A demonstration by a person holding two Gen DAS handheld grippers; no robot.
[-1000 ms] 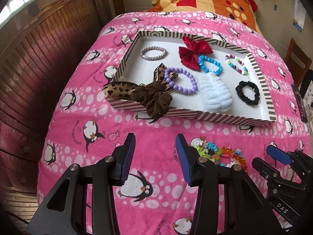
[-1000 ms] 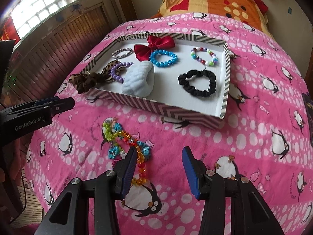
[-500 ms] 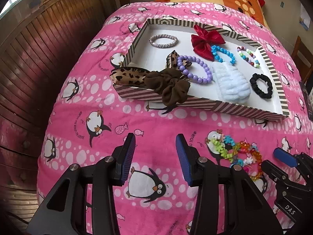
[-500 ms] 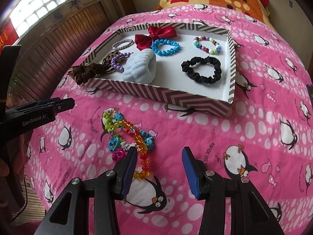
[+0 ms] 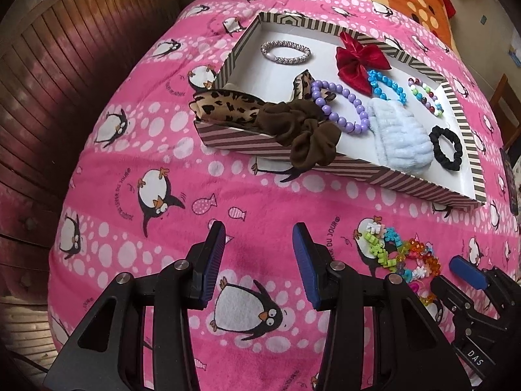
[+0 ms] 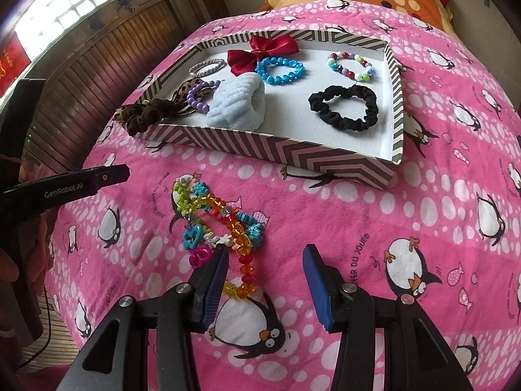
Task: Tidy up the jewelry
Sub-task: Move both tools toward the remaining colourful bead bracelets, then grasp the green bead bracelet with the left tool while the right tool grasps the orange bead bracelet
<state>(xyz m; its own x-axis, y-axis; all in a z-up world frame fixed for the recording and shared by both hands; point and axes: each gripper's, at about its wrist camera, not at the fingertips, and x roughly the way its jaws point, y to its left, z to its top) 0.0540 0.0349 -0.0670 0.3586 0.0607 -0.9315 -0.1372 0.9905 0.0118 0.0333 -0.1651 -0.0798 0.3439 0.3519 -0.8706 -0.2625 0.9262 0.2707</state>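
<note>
Bracelets (image 6: 221,224) before tray (image 6: 293,153) (on blanket (image 6: 439,211))

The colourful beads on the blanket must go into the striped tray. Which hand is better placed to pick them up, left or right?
Right, probably. The right gripper is open with the colourful beads directly before its jaws. The left gripper, also open, points at bare blanket, with the beads off to its side.

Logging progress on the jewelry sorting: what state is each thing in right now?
Striped tray: on the blanket, holding several pieces.
Colourful bead strands: heaped on the blanket, outside the tray.
Brown scrunchie: draped over tray rim.
Left gripper: open, empty.
Right gripper: open, empty.
</note>
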